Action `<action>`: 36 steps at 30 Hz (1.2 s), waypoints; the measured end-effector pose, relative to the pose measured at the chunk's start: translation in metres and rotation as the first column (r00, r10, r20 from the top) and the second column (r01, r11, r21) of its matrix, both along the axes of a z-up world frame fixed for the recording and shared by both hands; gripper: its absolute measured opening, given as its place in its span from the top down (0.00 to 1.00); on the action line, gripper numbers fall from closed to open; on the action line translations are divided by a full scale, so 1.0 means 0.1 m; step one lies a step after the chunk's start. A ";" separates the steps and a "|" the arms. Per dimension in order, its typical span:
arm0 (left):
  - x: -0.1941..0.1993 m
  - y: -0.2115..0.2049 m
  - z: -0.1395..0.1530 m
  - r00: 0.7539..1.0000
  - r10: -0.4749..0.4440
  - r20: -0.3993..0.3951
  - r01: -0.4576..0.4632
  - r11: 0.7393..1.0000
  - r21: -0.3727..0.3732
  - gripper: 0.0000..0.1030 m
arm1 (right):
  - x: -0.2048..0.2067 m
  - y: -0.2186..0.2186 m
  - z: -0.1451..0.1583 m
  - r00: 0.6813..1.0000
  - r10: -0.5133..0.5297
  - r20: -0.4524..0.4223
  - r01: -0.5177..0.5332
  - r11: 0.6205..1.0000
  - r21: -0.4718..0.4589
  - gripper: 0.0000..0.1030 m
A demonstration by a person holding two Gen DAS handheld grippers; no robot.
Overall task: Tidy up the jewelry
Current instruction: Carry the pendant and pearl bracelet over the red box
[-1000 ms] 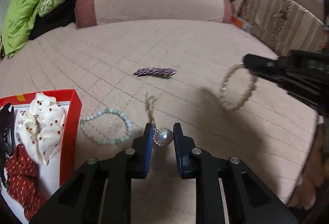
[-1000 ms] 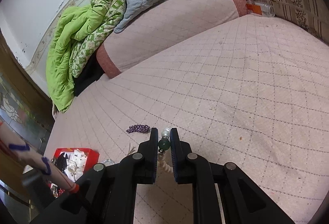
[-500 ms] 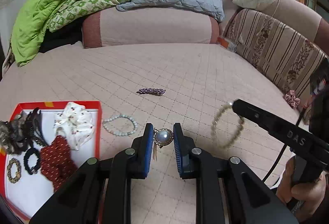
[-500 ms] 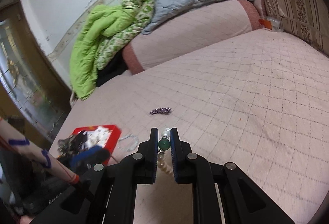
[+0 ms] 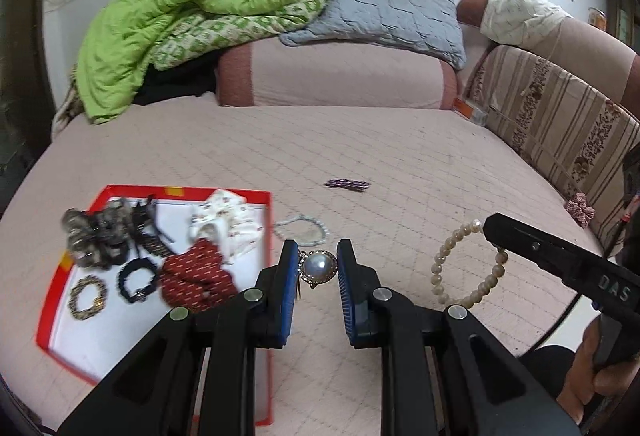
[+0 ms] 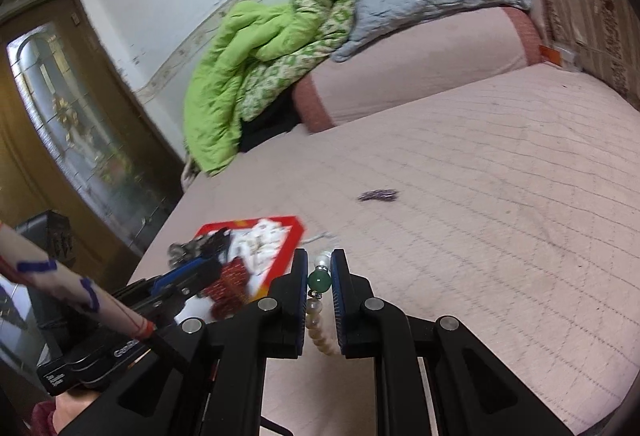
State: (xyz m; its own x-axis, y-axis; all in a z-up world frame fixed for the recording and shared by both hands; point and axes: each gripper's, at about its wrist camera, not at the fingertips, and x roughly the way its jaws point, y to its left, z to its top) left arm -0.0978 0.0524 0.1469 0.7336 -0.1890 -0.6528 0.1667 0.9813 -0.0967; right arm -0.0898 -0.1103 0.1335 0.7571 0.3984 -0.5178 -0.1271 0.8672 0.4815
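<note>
My left gripper (image 5: pixel 318 268) is shut on a pearl pendant (image 5: pixel 319 265) with a gold rim, held above the bed just right of the red tray (image 5: pixel 160 190). My right gripper (image 6: pixel 319 278) is shut on a cream pearl bracelet (image 5: pixel 466 268) at its green bead (image 6: pixel 319 280); the bracelet hangs in the air at the right of the left wrist view. The tray holds scrunchies and bracelets. A pale green bead bracelet (image 5: pixel 302 228) lies by the tray's right wall. A purple hair clip (image 5: pixel 347 184) lies farther out on the bed.
The pink quilted bed (image 5: pixel 360 140) spreads ahead. A bolster (image 5: pixel 336 80), green blanket (image 5: pixel 180 24) and grey pillow (image 5: pixel 380 4) are at the back. A striped sofa back (image 5: pixel 560 124) runs along the right. A wooden door (image 6: pixel 60 108) is at the left.
Both grippers have risen and pulled back with their jewelry. The pendant is lifted off the bed. The red tray has come more fully into view in both views.
</note>
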 end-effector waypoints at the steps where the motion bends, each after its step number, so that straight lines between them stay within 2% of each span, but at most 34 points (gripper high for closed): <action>1: -0.02 0.03 0.00 1.000 0.005 0.003 -0.005 1.000 0.000 0.82 | -0.03 0.08 0.03 1.000 0.017 0.007 -0.016 1.000 -0.008 0.88; 8: -0.20 0.32 0.06 0.998 0.053 0.030 -0.053 0.999 0.004 0.82 | -0.08 0.44 0.13 0.996 0.088 0.014 -0.088 0.996 -0.031 0.88; 16: -0.29 0.70 0.03 0.992 0.122 0.032 -0.121 0.992 -0.024 0.82 | -0.04 0.85 0.18 0.987 0.159 0.007 -0.158 0.985 -0.063 0.88; 36: -0.38 1.47 -0.23 0.966 0.258 -0.019 -0.259 0.963 -0.074 0.82 | 0.21 1.71 0.10 0.958 0.282 -0.057 -0.287 0.950 -0.125 0.88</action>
